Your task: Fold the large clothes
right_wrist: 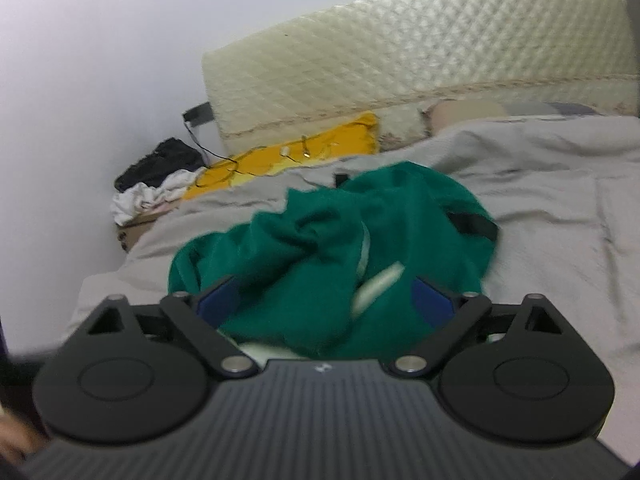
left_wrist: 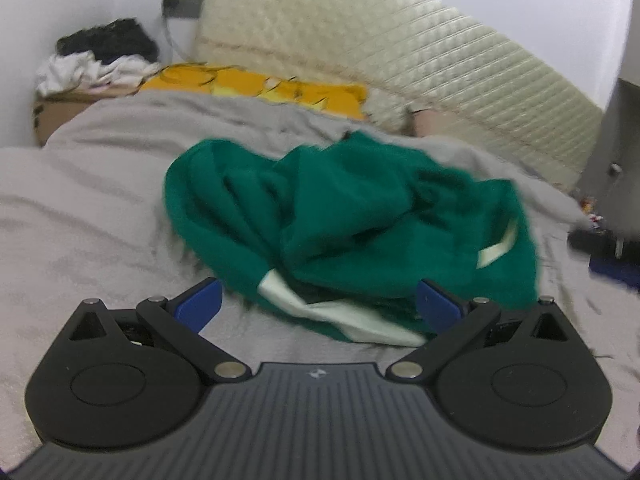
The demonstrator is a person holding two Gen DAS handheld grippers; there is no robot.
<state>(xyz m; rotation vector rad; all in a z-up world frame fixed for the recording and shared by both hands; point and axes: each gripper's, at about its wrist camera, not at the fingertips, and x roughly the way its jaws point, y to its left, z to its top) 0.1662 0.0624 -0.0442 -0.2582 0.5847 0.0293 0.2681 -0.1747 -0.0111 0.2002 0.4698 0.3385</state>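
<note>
One green garment [left_wrist: 352,220], crumpled on grey bedsheet [left_wrist: 80,220], just ahead of both fingertips. Left gripper [left_wrist: 318,306]: fingers apart, empty. Right gripper [right_wrist: 324,300]: fingers apart, nothing clamped.

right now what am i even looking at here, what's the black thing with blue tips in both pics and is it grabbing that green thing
The black thing is a hand-held tool: a person carries one two-finger gripper in each hand, and a camera on each looks forward along its blue fingers. One picture comes from the left gripper, the other from the right gripper.

Both look across a bed with a grey blanket. On it lies a crumpled green garment with pale trim, not yet folded. Behind are a yellow pillow, a quilted headboard and a pile of black and white clothes.

Nothing is held. Both grippers are open, and the garment lies loose between and beyond the fingers.
</note>
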